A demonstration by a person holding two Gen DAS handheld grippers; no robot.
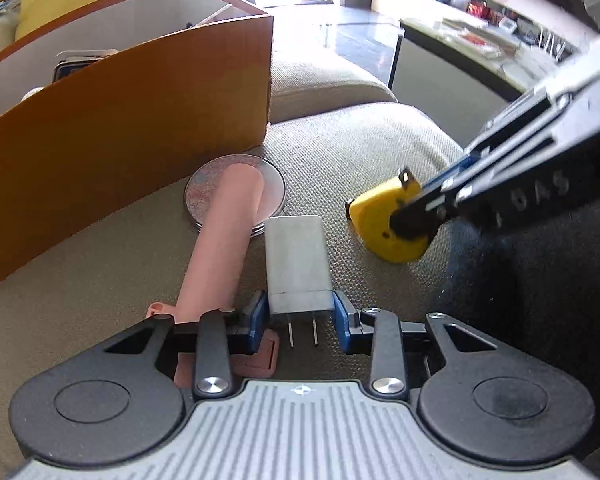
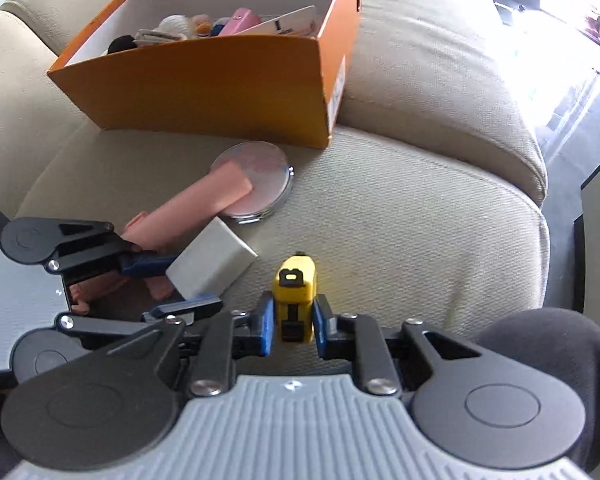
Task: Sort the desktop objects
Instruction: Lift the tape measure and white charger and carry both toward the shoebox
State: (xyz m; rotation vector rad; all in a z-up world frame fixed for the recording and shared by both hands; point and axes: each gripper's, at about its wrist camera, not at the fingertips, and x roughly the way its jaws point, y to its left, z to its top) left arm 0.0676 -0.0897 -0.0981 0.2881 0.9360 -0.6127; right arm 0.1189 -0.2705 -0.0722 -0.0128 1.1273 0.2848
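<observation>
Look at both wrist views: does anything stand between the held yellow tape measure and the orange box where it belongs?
Nothing visible does. The right gripper holds the yellow tape measure; between it and the orange box there is only bare sofa cushion. The round mirror lies off to the left.

Both fisheyes sit just behind their claws, angled steeply down, close over the sofa cushion [image 1: 340, 152]. Shared: orange box [image 1: 132, 128] (far edge), round mirror [image 2: 260, 176], white charger [image 1: 296, 256], yellow tape measure [image 2: 294, 280].

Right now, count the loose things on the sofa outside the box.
4: charger held by the left hand-held gripper, yellow tape measure held by the right one, pink tube resting on the round mirror.
</observation>
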